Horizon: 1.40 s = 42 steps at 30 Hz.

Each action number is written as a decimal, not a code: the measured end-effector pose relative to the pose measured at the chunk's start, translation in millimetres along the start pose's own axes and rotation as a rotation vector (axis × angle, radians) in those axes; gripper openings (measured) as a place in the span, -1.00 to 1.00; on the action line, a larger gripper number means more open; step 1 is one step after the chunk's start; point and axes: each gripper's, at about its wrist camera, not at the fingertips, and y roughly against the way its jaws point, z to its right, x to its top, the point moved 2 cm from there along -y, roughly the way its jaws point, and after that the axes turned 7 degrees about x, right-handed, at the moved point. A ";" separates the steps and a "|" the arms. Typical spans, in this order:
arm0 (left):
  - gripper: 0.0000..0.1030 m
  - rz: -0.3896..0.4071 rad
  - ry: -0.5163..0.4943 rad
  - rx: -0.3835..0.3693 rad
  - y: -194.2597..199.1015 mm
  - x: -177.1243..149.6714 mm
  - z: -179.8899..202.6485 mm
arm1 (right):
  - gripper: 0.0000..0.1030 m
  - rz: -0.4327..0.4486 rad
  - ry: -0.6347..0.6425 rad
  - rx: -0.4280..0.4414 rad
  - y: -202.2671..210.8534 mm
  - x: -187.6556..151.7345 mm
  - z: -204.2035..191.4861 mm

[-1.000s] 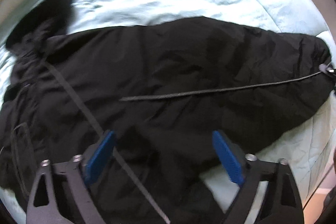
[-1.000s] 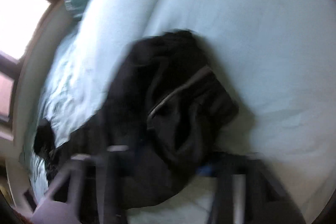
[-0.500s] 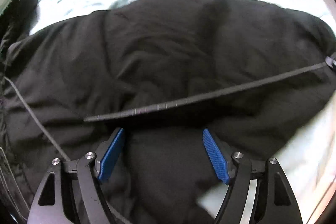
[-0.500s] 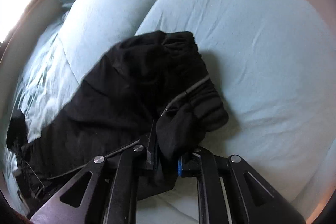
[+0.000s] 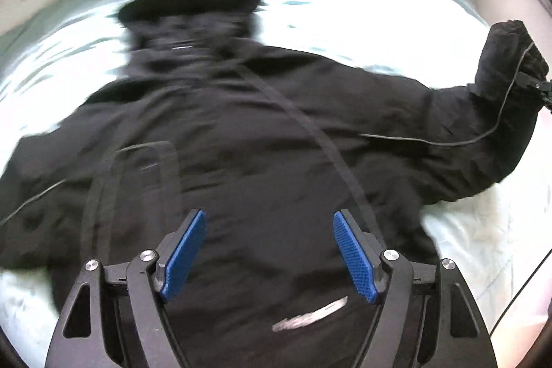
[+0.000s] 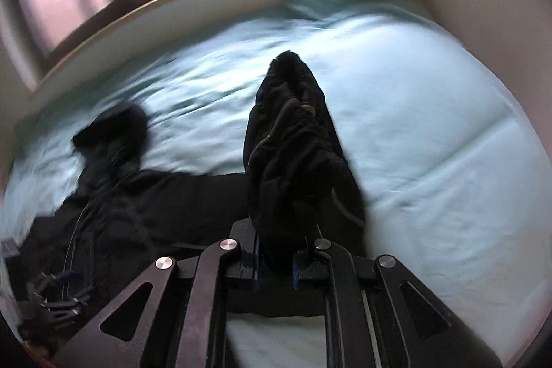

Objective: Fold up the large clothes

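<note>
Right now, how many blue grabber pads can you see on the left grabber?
2. One blue pad sits on the left finger, the other blue pad on the right finger. They stand wide apart above the black jacket, gripping nothing.

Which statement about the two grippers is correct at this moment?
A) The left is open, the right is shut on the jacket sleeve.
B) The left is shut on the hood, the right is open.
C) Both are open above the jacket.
A: the left gripper shows its blue pads wide apart above the black jacket, while the right gripper pinches the sleeve.
</note>
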 end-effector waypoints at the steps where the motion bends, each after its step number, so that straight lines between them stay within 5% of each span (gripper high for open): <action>1: 0.51 0.007 0.026 0.009 8.7 -5.4 -19.7 | -0.73 -0.010 0.036 0.022 -0.8 -2.1 -27.9; 14: 0.51 0.013 0.214 0.112 45.6 -65.3 -209.1 | -0.73 -0.197 0.336 0.232 -91.5 -74.3 -360.4; 21: 0.51 -0.015 0.230 0.147 32.5 -66.4 -282.8 | -0.64 -0.375 0.480 0.154 -202.7 -137.5 -464.1; 23: 0.51 -0.026 0.235 0.146 22.9 -64.1 -301.8 | -0.56 -0.462 0.480 0.161 -234.9 -158.4 -468.1; 25: 0.51 -0.035 0.243 0.141 10.8 -60.7 -318.1 | -0.11 -0.482 0.500 0.170 -247.9 -169.9 -471.2; 27: 0.51 -0.047 0.260 0.130 -1.5 -56.2 -332.9 | 0.13 -0.487 0.526 0.187 -248.1 -174.1 -475.2; 32: 0.51 -0.025 0.279 0.066 -15.5 -37.9 -348.1 | 0.17 -0.520 0.476 0.397 -205.3 -160.1 -465.5; 35: 0.51 -0.013 0.290 -0.068 -23.1 -25.6 -339.7 | 0.27 -0.491 0.405 0.511 -165.7 -142.8 -439.2; 39: 0.50 -0.029 0.299 -0.254 -46.5 -6.9 -315.3 | 0.36 -0.356 0.350 0.368 -145.9 -115.3 -377.1; 42: 0.51 -0.071 0.293 -0.319 -77.8 9.1 -291.6 | 0.36 -0.365 0.226 0.208 -166.3 -100.0 -311.5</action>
